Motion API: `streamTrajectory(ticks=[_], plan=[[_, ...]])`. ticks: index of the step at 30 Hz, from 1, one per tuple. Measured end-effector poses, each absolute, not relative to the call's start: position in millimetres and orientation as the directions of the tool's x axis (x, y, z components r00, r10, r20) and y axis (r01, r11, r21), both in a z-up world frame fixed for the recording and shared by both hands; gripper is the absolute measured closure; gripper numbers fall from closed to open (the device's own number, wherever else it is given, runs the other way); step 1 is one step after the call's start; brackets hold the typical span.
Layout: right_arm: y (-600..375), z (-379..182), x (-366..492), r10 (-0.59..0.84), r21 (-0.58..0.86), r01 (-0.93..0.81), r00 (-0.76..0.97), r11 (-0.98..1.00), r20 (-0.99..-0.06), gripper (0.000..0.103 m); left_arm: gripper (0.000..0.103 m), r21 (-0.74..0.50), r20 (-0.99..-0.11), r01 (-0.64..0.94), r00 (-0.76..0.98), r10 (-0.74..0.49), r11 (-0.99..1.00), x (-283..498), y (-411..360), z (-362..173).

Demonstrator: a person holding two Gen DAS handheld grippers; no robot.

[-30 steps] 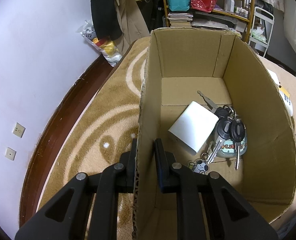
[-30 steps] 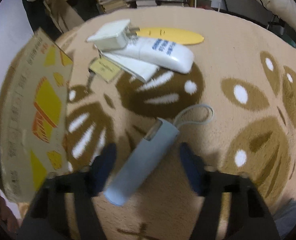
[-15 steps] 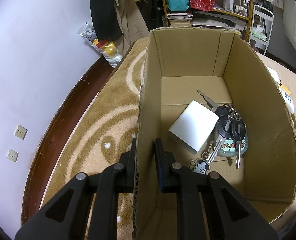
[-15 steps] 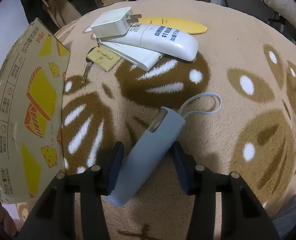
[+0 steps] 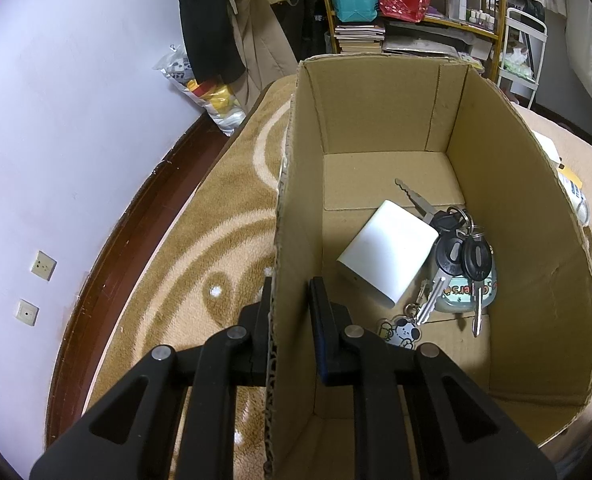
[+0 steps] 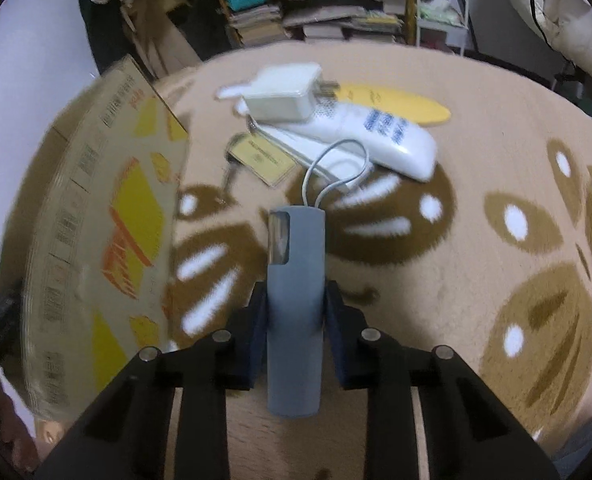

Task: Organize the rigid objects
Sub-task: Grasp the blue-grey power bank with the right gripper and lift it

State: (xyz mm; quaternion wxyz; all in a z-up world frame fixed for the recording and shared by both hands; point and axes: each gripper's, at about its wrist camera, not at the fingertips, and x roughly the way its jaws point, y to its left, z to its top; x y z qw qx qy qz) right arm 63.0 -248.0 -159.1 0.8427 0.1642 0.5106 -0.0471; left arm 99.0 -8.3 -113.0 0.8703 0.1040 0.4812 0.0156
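Note:
My left gripper (image 5: 292,300) is shut on the near left wall of an open cardboard box (image 5: 507,208), one finger outside and one inside. On the box floor lie a white block (image 5: 387,252) and a bunch of keys (image 5: 459,256) with a dog charm. In the right wrist view my right gripper (image 6: 296,304) is shut on a grey cylinder (image 6: 294,280) with a white cord loop (image 6: 335,168), lifted above the rug. Beyond it lie a white charger (image 6: 284,92), a white remote (image 6: 375,136), a yellow card tag (image 6: 260,156) and a yellow flat piece (image 6: 399,108).
The printed outer side of the box (image 6: 108,216) stands to the left of my right gripper. A patterned tan rug (image 6: 495,240) covers the floor. A white wall (image 5: 76,120) with sockets is at the left, and shelves (image 5: 395,16) with books and bags at the back.
My right gripper has shut on the grey cylinder and lifted it off the rug, turning it in line with the fingers. The left gripper keeps its hold on the box wall.

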Motion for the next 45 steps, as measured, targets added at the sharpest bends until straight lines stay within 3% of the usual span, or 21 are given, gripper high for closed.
streamTrajectory(ticks=[9,18,29,45], plan=[[-236,-122,63,0.100,0.240,0.162,0.595,0.957,-0.797,0.075,0.087,0.194,-0.835,0.073,0.535,0.125,0.978,98,-7,-113],[-226,-61,60,0.144,0.287,0.070,0.738,0.955,-0.659,0.075,0.087,0.193,-0.836,0.073,0.535,0.124,0.979,99,-6,-112],[-206,-23,62,0.297,0.359,-0.103,0.785,0.928,-0.544,0.075,0.087,0.190,-0.837,0.072,0.533,0.124,0.979,99,-5,-111],[-181,-49,68,0.386,0.391,-0.166,0.707,0.905,-0.593,0.075,0.087,0.186,-0.837,0.071,0.533,0.120,0.980,100,-4,-111]])
